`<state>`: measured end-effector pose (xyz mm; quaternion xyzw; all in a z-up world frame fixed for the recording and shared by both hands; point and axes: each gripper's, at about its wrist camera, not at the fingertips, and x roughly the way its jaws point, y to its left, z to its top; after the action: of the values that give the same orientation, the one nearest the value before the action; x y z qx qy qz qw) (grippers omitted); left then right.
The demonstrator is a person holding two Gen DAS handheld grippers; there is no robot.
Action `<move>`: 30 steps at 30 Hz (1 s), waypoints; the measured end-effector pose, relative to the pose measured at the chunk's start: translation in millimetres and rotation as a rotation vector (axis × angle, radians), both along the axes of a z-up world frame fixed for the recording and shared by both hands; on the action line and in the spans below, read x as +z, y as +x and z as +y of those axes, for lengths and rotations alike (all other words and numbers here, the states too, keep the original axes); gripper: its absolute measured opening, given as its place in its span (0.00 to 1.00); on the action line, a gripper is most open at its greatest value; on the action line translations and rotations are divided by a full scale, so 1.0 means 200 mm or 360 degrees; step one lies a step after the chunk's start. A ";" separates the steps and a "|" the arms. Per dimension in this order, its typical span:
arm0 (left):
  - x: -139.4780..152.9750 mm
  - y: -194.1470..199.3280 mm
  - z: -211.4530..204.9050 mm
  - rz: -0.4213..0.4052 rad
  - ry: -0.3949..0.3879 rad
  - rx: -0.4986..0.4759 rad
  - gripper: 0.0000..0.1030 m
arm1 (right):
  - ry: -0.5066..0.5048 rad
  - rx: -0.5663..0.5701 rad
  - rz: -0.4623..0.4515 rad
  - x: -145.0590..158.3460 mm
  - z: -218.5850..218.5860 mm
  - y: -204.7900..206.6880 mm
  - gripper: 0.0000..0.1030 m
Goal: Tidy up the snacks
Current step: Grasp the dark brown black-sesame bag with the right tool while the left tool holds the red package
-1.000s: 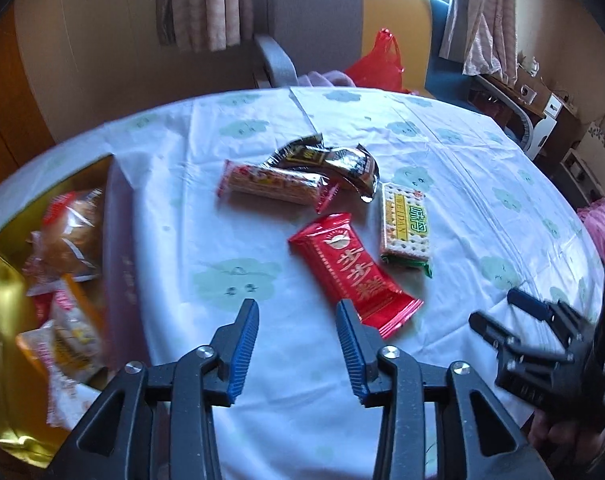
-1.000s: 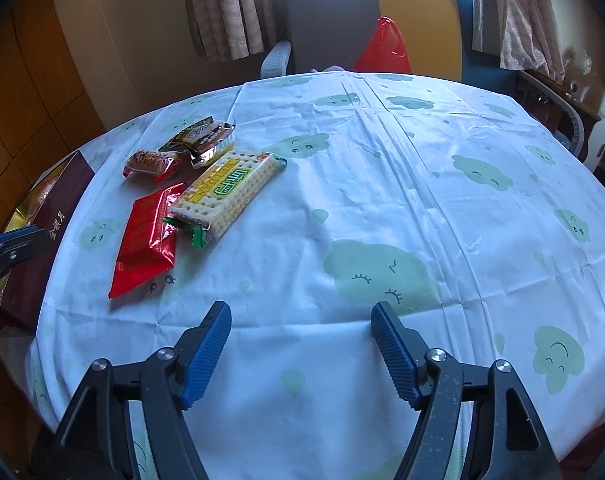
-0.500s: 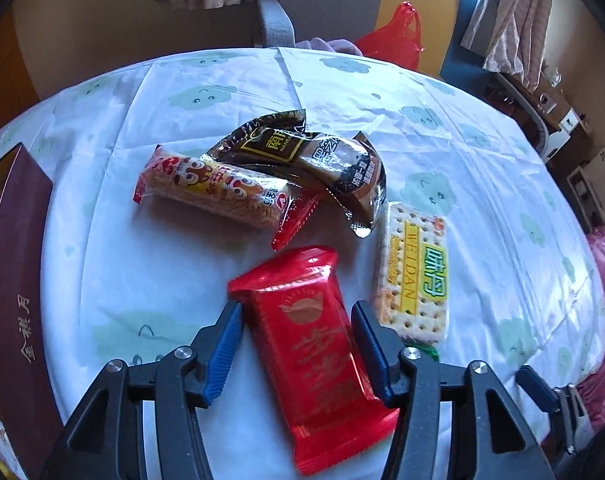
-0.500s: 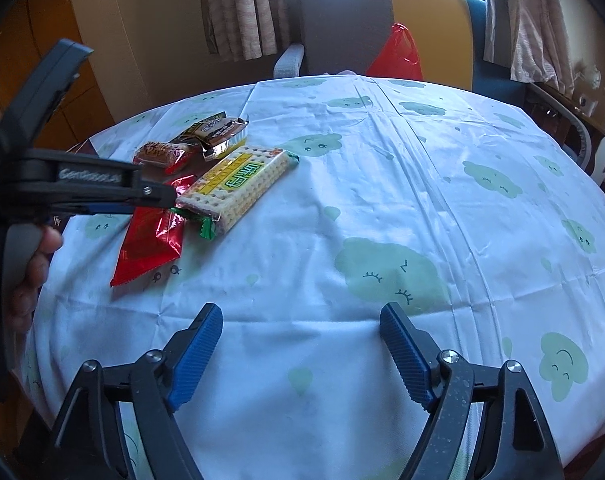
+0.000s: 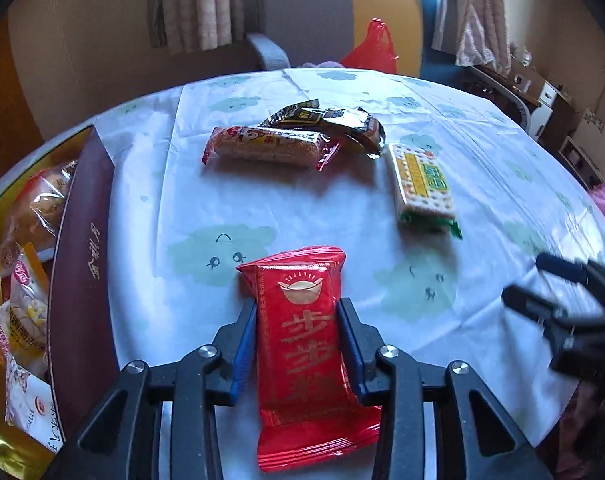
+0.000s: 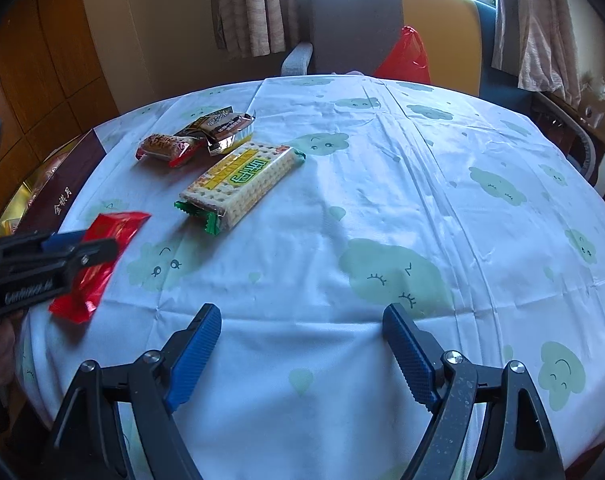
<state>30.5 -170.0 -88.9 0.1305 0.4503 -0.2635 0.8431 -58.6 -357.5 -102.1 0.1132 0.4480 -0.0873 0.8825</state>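
Note:
My left gripper [image 5: 298,320] is shut on a red snack packet [image 5: 302,344] and holds it above the table near the front left; it also shows in the right wrist view [image 6: 98,252]. A cracker pack [image 5: 422,184] [image 6: 238,184], a red-ended biscuit pack [image 5: 266,146] [image 6: 168,148] and a dark wrapper [image 5: 334,120] [image 6: 218,126] lie on the cloud-print tablecloth [image 6: 382,200]. My right gripper [image 6: 302,344] is open and empty over the near table edge; it shows blurred in the left wrist view [image 5: 558,296].
A gold box with a maroon wall [image 5: 82,264] [image 6: 58,196] holds several bagged snacks at the table's left. An armchair [image 6: 382,28] with a red bag [image 6: 406,56] stands behind the table.
My left gripper closed on the red packet and lifted it back toward the table's front left. The right gripper stayed open and barely moved.

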 end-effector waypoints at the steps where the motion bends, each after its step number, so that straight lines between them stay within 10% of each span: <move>1: 0.00 0.00 0.01 -0.0020 -0.0019 -0.0002 0.39 | 0.0011 -0.0001 0.0006 0.01 -0.01 0.01 0.78; 7: -0.02 -0.02 0.03 -0.0074 -0.0068 0.0002 0.39 | 0.0056 0.0095 -0.0030 0.13 -0.03 0.14 0.52; 19: -0.02 -0.04 0.04 -0.0106 -0.0101 0.0004 0.39 | -0.0163 0.0556 -0.0064 0.33 0.12 0.73 0.52; 30: -0.03 -0.03 0.05 -0.0079 -0.0141 0.0005 0.39 | -0.0415 0.0843 0.0317 0.07 0.23 1.18 0.56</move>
<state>23.7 -160.1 -95.6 0.0990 0.4173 -0.2786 0.8593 177.9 -311.6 -89.0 -0.1308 0.5311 0.0782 0.8335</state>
